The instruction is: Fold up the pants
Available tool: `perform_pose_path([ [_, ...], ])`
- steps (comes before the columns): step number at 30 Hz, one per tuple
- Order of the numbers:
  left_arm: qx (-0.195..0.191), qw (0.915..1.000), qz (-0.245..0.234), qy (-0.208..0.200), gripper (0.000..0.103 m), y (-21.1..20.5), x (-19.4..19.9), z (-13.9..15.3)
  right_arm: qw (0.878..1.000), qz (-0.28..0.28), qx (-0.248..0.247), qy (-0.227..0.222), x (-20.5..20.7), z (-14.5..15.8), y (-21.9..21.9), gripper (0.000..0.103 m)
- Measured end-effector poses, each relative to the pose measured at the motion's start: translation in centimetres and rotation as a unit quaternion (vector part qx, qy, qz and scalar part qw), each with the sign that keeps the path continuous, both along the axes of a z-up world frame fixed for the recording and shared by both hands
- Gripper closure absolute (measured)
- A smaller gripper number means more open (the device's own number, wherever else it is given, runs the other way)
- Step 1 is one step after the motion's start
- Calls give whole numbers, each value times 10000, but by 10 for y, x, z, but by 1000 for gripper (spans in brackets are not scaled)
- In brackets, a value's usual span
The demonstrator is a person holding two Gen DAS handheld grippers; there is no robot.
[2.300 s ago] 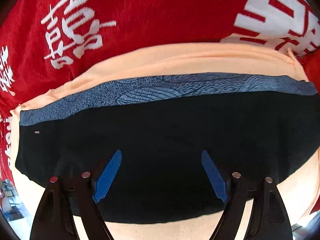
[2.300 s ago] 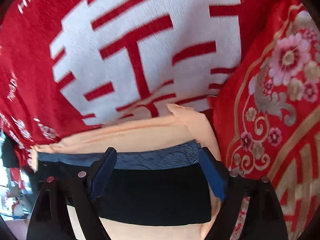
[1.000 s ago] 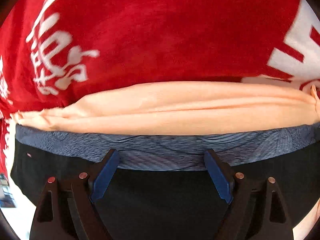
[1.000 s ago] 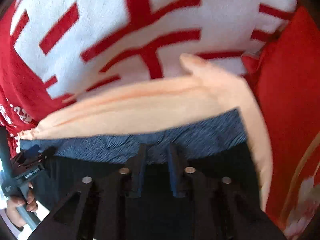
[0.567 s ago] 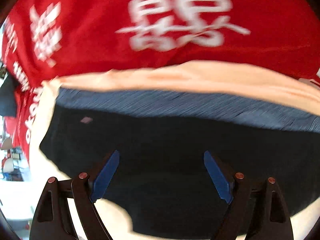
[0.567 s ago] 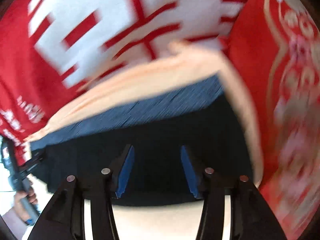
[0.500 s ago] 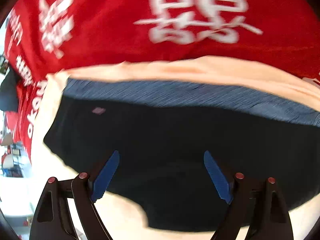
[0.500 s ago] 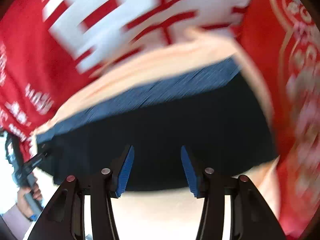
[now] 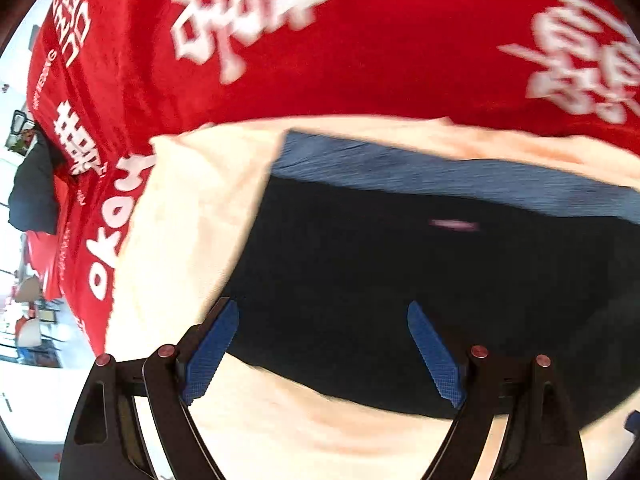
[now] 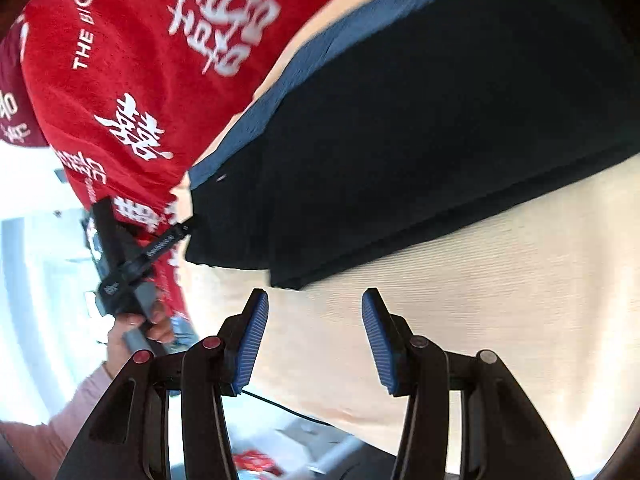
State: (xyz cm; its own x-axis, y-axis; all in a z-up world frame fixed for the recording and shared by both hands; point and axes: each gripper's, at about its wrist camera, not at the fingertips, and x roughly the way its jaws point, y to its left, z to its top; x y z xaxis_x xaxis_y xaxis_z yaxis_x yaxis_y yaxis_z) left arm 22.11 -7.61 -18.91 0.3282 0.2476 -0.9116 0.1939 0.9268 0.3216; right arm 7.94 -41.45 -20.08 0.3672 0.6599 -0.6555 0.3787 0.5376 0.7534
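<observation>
Left wrist view: the left gripper (image 9: 322, 344) hangs with its blue pads (image 9: 436, 356) spread wide and nothing between them. Beyond its fingertips lie the pants (image 9: 420, 280), a folded dark block with a blue-grey waistband (image 9: 440, 178) along the far edge. The left pad sits over the garment's near left corner, the right pad over its dark middle; whether either touches the cloth cannot be told. The pants rest on a peach cloth (image 9: 188, 240), which shows at the left and along the near side. That cloth lies on a red blanket (image 9: 360, 60) with white lettering.

Right wrist view: the right gripper (image 10: 314, 336) has its jaws parted and empty, hovering over bare peach cloth (image 10: 480, 300). The pants (image 10: 420, 120) lie just ahead of its fingertips and apart from them, slanting from lower left to upper right, waistband (image 10: 280, 96) on the far side against the red blanket (image 10: 140, 60). At the left, a person's hand (image 10: 138, 326) holds the left gripper (image 10: 188, 230) by its handle, its tip at the pants' left corner.
</observation>
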Motion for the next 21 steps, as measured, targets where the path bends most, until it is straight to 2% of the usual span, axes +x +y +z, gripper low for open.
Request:
perform_pose_path([
  [2, -28, 9998, -3, 189, 13, 23, 10, -21, 9998, -116, 180, 6, 10, -14, 21, 50],
  [3, -204, 9996, -37, 177, 6, 30, 10, -27, 9997, -139, 205, 13, 15, -20, 27, 50],
  [4, -217, 9997, -62, 37, 0, 34, 8, -27, 9996, -167, 224, 40, 20, -26, 33, 50],
  [8, -638, 9978, 40, 146, 0, 48, 12, -30, 9979, -449, 474, 46, 24, -33, 29, 52],
  [9, -791, 9966, 78, 225, 0, 54, 15, -31, 9974, -517, 491, 92, 25, -33, 27, 71],
  [10, -865, 9959, 58, 270, 0, 57, 17, -32, 9978, -521, 398, 133, 28, -32, 27, 84],
  [14, -823, 9957, -328, 283, 0, 68, 27, -36, 9995, -244, -77, -177, 30, 0, 30, 91],
  [15, -853, 9952, -364, 299, 0, 70, 28, -37, 9994, -220, -180, -193, 27, 3, 33, 97],
  [17, -967, 9941, -359, 328, 0, 70, 27, -38, 9995, -258, -172, 45, 16, -9, 35, 97],
  [19, -976, 9941, -345, 319, 0, 72, 28, -36, 9985, -391, 182, 345, 3, -29, 34, 97],
  [20, -936, 9945, -369, 296, 0, 71, 28, -36, 9981, -437, 139, 413, -1, -30, 34, 93],
  [21, -909, 9947, -394, 274, 0, 71, 28, -36, 9983, -459, 30, 368, -3, -26, 34, 93],
])
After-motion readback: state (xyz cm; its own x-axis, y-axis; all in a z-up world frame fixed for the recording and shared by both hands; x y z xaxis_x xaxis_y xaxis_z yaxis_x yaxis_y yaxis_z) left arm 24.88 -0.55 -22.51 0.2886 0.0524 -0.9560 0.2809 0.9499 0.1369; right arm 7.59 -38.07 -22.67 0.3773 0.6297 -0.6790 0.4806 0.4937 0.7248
